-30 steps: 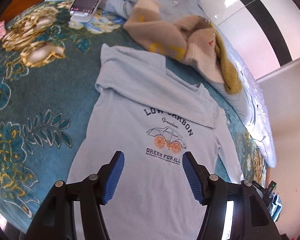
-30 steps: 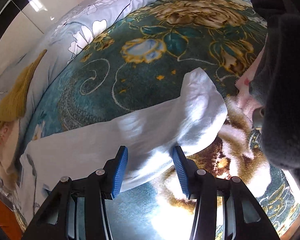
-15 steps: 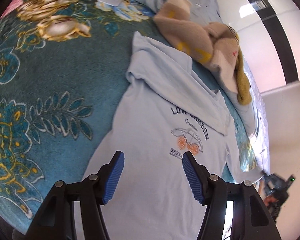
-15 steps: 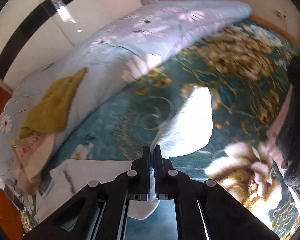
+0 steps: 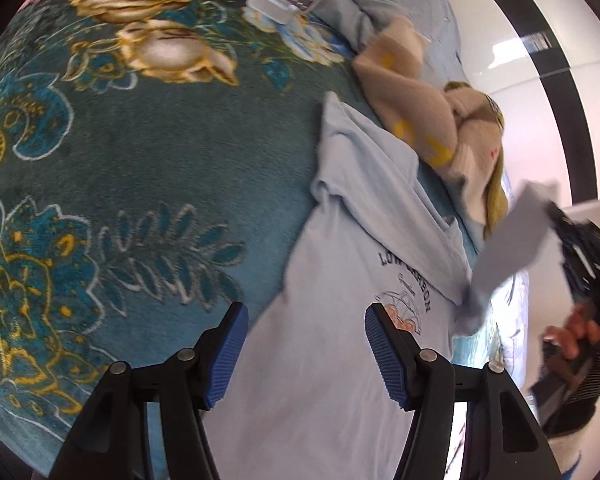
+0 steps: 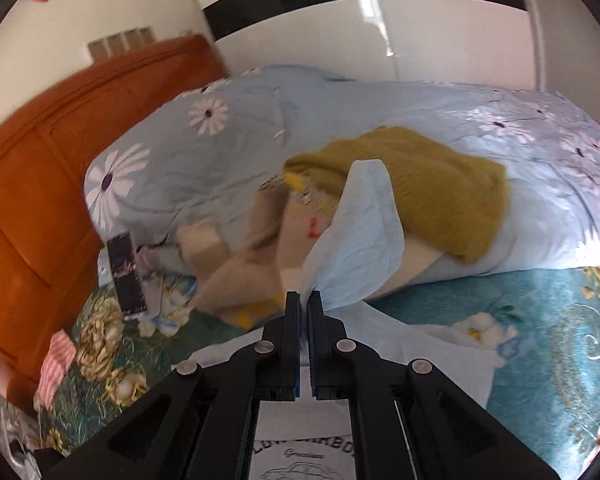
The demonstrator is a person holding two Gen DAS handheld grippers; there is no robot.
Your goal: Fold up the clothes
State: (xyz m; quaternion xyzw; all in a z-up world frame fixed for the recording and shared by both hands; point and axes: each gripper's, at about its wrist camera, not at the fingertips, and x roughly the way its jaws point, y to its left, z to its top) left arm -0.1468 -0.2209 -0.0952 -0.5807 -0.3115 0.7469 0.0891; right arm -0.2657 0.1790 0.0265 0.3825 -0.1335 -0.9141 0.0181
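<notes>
A light blue long-sleeve shirt with a car print lies flat on the teal floral bedspread; its left sleeve is folded across the chest. My left gripper is open and empty, hovering over the shirt's lower left side. My right gripper is shut on the shirt's right sleeve and holds it up in the air over the shirt body. In the left wrist view the lifted sleeve and the right gripper show at the right.
A beige and mustard sweater lies heaped beyond the shirt against a pale blue flowered duvet. A dark phone-like box lies near the orange headboard. A white wall stands behind the bed.
My right gripper closed on the right sleeve, lifted it off the bedspread and swung it up and over toward the shirt body. My left gripper drifted left, staying open.
</notes>
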